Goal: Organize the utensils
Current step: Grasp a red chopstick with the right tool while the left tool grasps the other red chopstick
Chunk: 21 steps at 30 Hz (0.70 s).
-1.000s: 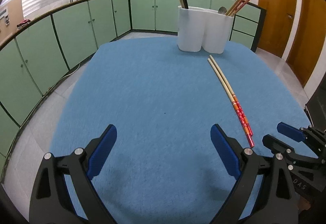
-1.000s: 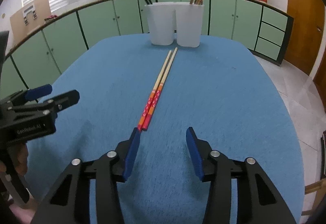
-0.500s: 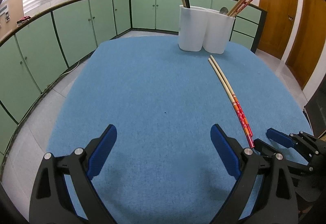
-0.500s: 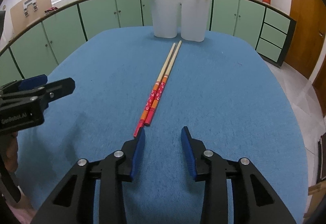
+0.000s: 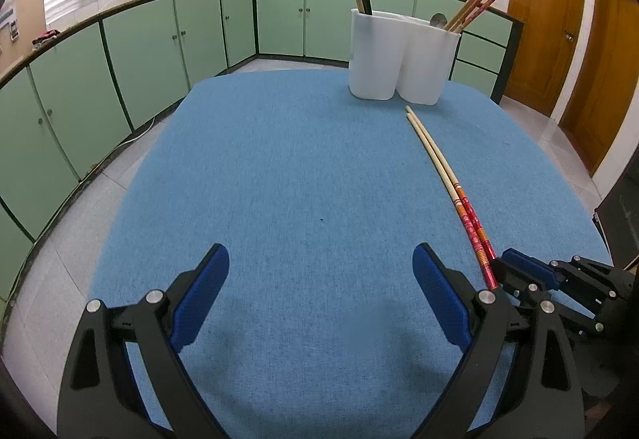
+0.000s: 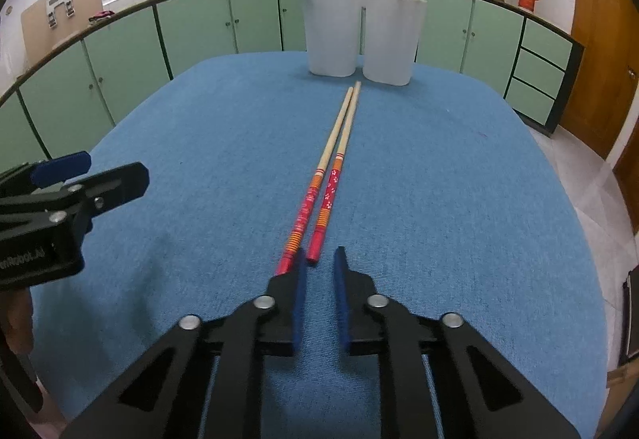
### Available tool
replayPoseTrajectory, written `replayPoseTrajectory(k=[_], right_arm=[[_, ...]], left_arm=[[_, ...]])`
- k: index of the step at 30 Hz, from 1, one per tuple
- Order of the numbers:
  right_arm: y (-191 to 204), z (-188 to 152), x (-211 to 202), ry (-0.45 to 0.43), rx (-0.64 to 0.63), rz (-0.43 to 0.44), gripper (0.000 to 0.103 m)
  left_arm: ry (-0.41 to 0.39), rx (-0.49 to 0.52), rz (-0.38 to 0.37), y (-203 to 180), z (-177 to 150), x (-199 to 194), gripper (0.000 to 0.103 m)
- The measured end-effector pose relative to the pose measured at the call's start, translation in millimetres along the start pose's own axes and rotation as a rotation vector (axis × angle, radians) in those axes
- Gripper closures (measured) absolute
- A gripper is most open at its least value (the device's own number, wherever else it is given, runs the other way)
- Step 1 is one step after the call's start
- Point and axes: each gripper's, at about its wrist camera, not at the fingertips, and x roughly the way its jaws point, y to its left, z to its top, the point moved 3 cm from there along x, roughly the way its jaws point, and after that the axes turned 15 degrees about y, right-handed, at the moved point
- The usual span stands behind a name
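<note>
The two chopsticks (image 6: 331, 175) look light, stiff and slippery, so the half-spread right hand-held gripper (image 6: 318, 271) should pinch their red ends.

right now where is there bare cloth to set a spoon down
Bare cloth left of the chopsticks, from the holder back to the left gripper. Another bare strip right of the chopsticks to the table edge. Crowded at the right gripper, at the chopsticks' red ends.
</note>
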Motion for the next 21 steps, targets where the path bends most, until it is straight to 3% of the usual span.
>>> replayPoseTrajectory(k=[8, 21], right_arm=[[-9, -5, -3, -0.008, 0.051, 0.02, 0.098], [-48, -24, -17, -0.004, 0.175, 0.024, 0.103]], left_arm=[[-0.007, 0.021, -0.014, -11, -2, -2, 0.013], [0.01, 0.05, -0.111, -62, -9, -1, 0.013]])
